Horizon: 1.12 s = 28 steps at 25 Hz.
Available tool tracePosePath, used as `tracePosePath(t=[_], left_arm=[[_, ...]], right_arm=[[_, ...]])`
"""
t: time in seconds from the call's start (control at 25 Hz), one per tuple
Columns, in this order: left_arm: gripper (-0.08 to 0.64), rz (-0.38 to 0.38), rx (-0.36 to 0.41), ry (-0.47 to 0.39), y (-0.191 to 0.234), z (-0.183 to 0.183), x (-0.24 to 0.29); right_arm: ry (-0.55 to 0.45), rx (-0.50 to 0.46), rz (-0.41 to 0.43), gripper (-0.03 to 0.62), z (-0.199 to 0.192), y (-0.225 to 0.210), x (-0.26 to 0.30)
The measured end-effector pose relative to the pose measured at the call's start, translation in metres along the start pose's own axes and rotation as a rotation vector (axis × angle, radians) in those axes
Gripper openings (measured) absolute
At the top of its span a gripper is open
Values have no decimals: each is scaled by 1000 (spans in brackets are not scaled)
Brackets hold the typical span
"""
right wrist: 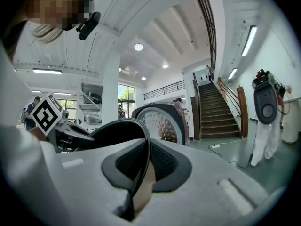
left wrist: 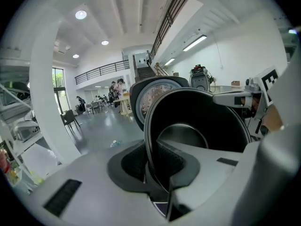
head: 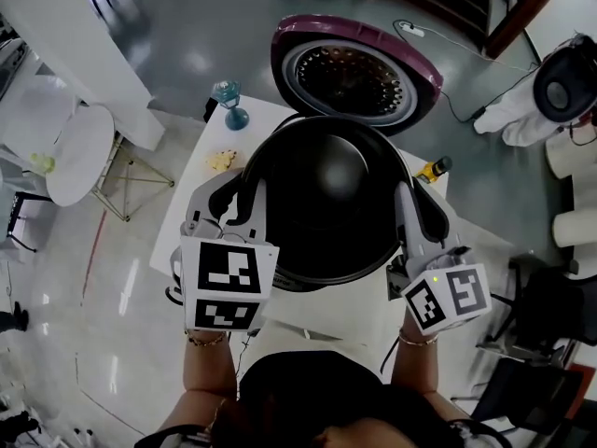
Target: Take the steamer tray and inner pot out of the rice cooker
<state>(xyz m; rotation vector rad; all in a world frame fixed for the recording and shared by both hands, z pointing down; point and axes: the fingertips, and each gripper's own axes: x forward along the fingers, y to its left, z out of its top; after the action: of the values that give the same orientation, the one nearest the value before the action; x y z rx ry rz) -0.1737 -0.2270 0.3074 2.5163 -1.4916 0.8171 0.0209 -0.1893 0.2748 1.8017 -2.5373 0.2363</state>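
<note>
The black inner pot (head: pixel 322 199) hangs in the air between both grippers and fills the middle of the head view. My left gripper (head: pixel 250 194) is shut on its left rim (left wrist: pixel 149 140), and the rim runs between the dark pads. On the opposite side my right gripper (head: pixel 403 199) is shut on the thin rim edge (right wrist: pixel 143 149). Behind the pot the rice cooker's purple lid (head: pixel 354 73) stands open, showing its dotted inner plate (left wrist: pixel 153 95). The pot hides the cooker body. I see no steamer tray.
The white table (head: pixel 201 171) under the pot carries a blue object (head: pixel 230 101), a small yellowish item (head: pixel 221 161) and a yellow-and-black tool (head: pixel 434 168). A round white table (head: pixel 79 152) stands at the left. A cable (head: pixel 462 110) lies on the floor at the right.
</note>
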Motion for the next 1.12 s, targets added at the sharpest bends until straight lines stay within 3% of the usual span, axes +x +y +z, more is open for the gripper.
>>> tracePosePath(t=[0.28,0.64,1.12], left_arm=[[49,-20,60,-46,-39,26,-12],[48,-116,29,-69,-130,43,-29],[48,-147,-12,13,-243,-5,-49]], right_arm=[[-61,24,-36,32,14,-23,-42],[-60,77,-53,34,18,-75,-118],[34,156,-19,34,-39,-123,-210]])
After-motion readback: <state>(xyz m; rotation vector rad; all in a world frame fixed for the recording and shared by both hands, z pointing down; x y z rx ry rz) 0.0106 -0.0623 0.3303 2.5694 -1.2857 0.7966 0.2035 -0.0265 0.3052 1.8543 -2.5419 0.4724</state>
